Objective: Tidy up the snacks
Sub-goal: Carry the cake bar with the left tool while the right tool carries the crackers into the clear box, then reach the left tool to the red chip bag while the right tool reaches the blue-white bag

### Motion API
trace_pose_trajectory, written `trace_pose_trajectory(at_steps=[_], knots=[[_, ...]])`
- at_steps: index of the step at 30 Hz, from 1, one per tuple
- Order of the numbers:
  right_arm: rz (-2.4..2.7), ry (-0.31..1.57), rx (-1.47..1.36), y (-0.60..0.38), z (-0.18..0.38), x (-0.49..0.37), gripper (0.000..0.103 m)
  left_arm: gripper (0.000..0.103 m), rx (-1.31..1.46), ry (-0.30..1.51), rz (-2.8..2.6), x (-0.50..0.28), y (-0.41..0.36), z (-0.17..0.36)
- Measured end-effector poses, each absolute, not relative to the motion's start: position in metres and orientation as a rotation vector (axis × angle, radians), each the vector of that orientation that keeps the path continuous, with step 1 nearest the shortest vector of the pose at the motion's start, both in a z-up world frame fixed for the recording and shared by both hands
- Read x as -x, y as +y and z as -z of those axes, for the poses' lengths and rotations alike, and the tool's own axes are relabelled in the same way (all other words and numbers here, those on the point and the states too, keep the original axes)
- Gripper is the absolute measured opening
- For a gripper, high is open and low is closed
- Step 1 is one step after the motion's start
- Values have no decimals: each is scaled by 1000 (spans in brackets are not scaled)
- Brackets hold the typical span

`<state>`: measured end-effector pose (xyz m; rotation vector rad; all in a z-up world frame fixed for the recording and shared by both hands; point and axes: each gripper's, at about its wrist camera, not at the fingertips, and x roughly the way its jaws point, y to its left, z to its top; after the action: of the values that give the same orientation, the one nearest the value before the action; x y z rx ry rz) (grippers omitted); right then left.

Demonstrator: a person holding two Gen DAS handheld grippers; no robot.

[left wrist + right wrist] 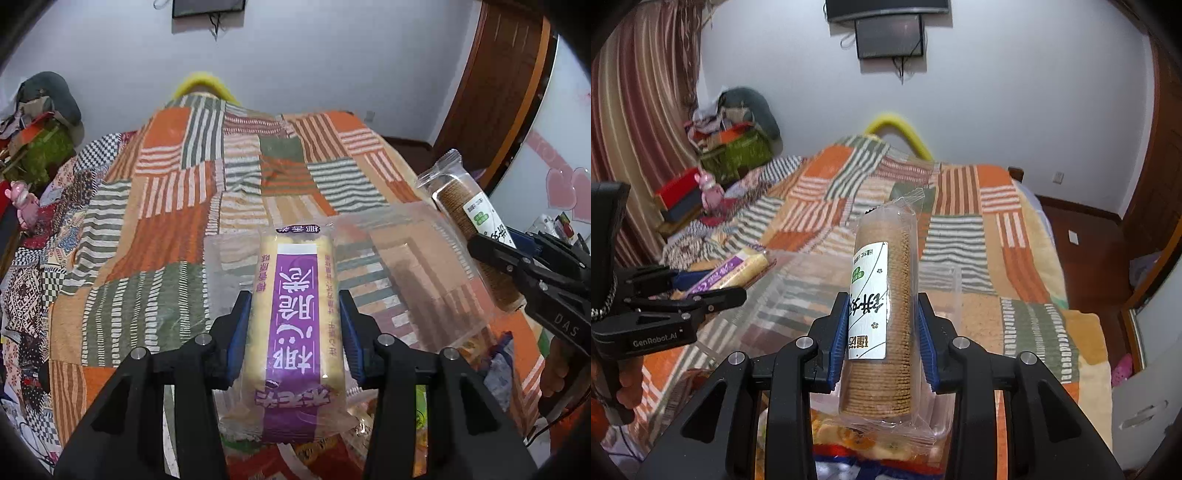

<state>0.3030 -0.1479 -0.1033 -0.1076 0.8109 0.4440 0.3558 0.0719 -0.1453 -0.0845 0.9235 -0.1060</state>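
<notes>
My left gripper [294,325] is shut on a cream snack pack with a purple label [293,317], held lengthwise above a clear plastic tray [417,258] that lies on the bed. My right gripper [882,332] is shut on a clear-wrapped roll of brown round biscuits [886,306], also above the tray [798,291]. In the left wrist view the right gripper [491,251] and its biscuit roll [465,199] show at the right. The left gripper [701,288] with the purple pack [738,271] appears at the left of the right wrist view.
The bed carries a striped patchwork blanket [177,229] in orange, green and white. More snack packets [857,439] lie beneath the grippers at the near edge. Boxes and clothes [731,147] pile up at the far left, a wooden door [509,74] stands at the right.
</notes>
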Motion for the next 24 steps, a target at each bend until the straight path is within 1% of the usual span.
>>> trace_pose_trajectory(at_steps=[5,14,17,24], knots=[[-457,869,155,-143,112,-312,32,45,51,980,120,-368,65,158],[-471,956,190,-140,127,-325,32,45,18,1021,140,-376,58,169],[-473,973,183,-140,129,-326,35,45,35,1014,129,-378,62,167],[-476,932,167,-145,114,-320,35,45,32,967,116,-362,66,147]])
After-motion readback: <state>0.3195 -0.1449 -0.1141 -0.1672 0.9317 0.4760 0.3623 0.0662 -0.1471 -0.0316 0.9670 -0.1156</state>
